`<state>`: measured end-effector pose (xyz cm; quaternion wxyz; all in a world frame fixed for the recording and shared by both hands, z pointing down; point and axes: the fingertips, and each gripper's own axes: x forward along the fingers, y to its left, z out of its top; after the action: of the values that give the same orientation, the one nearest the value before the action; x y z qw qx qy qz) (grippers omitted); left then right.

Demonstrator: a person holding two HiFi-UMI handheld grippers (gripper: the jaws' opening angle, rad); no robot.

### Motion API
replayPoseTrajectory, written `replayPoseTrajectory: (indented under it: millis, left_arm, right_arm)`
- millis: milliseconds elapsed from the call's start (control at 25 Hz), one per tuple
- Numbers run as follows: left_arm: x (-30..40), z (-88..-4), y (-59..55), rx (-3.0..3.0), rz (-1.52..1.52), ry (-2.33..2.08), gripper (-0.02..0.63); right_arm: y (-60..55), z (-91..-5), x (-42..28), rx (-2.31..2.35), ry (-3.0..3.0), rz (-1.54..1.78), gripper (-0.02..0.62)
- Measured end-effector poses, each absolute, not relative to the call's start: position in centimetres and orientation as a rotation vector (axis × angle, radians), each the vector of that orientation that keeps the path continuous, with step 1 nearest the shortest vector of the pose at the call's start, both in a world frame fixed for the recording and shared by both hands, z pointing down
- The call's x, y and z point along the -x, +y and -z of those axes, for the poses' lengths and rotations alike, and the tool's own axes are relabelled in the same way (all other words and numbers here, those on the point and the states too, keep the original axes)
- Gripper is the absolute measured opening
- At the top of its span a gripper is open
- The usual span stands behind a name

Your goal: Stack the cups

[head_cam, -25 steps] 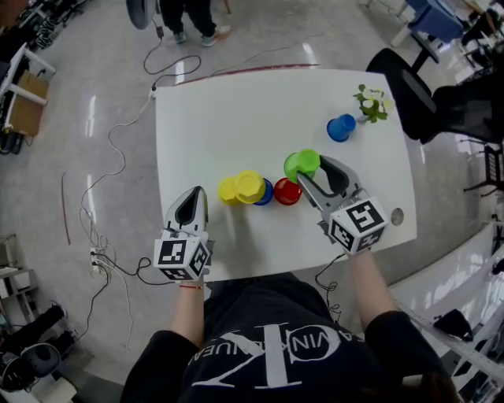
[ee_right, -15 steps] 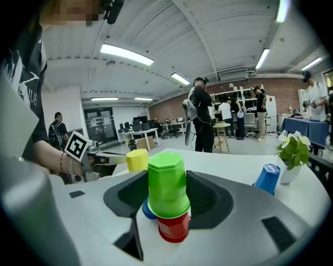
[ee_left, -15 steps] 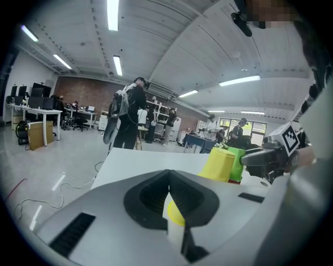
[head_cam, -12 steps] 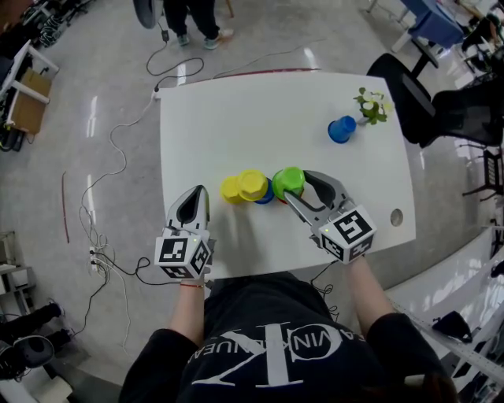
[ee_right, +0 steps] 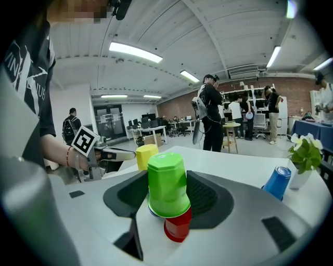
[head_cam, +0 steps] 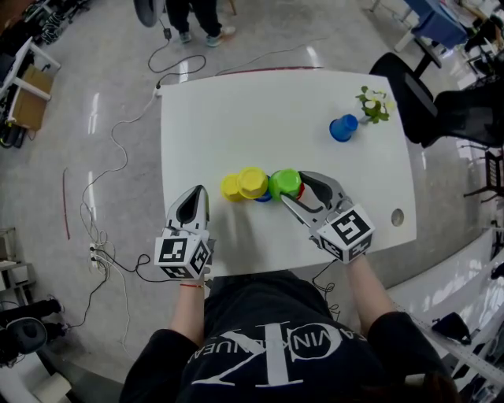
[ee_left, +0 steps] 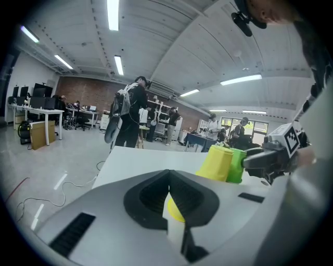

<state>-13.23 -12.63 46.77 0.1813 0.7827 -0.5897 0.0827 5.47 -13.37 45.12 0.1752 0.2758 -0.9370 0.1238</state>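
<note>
My right gripper (head_cam: 290, 187) is shut on an upside-down green cup (head_cam: 284, 183), which hangs just over an upside-down red cup (ee_right: 178, 227) on the white table (head_cam: 236, 110). The green cup (ee_right: 167, 182) overlaps the red cup's top; whether they touch I cannot tell. Just left stand two yellow cups (head_cam: 252, 183) (head_cam: 230, 188), one over a blue cup (head_cam: 264, 196). Another blue cup (head_cam: 342, 127) stands apart at the far right. My left gripper (head_cam: 193, 206) rests shut and empty near the front edge, short of the yellow cups.
A small potted plant (head_cam: 372, 103) stands beside the far blue cup. A round hole (head_cam: 397, 216) marks the table's right edge. Cables (head_cam: 118, 149) trail on the floor to the left, and people stand beyond the far edge (head_cam: 189, 20).
My right gripper has carried the green cup leftward and toward me, from beside the red cup to over it. The red cup is now mostly covered. The left gripper has not moved.
</note>
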Motion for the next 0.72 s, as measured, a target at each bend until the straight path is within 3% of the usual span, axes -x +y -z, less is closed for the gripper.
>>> replayPoseTrajectory:
  millis: [720]
  left_arm:
    - [12.92, -46.95, -12.35, -2.204, -0.248, -1.666, 0.003]
  right_arm:
    - [-12.8, -45.61, -5.87, -0.735, -2.658, -0.361, 0.298]
